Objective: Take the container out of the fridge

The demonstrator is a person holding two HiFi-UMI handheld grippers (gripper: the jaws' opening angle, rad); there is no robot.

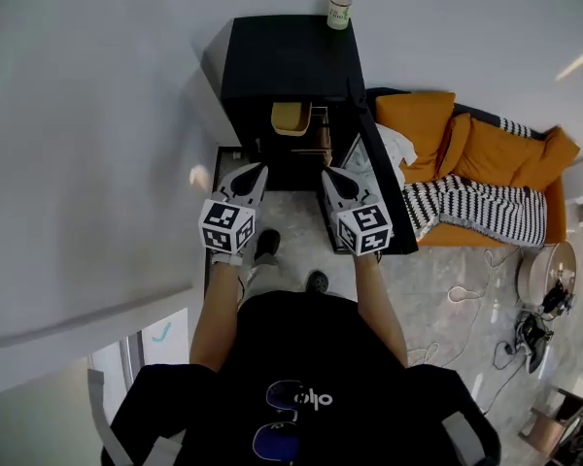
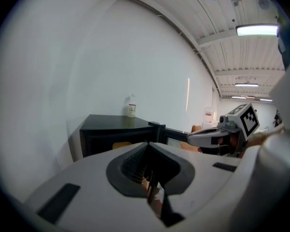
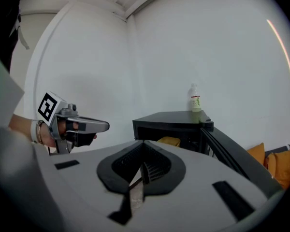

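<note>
Head view: the yellow container (image 1: 290,117) sits shadowed inside the open black fridge (image 1: 291,61), beyond the left claw (image 1: 258,169) and right claw (image 1: 328,174); each gripper view shows its claw pressed together, empty, its body hiding part of the container.

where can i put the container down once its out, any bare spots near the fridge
The fridge top is bare except the bottle at its back right corner. The floor between fridge and shoes is also free. Crowded: the open door and sofa block the right, and a wire rack sits beside the yellow container.
</note>
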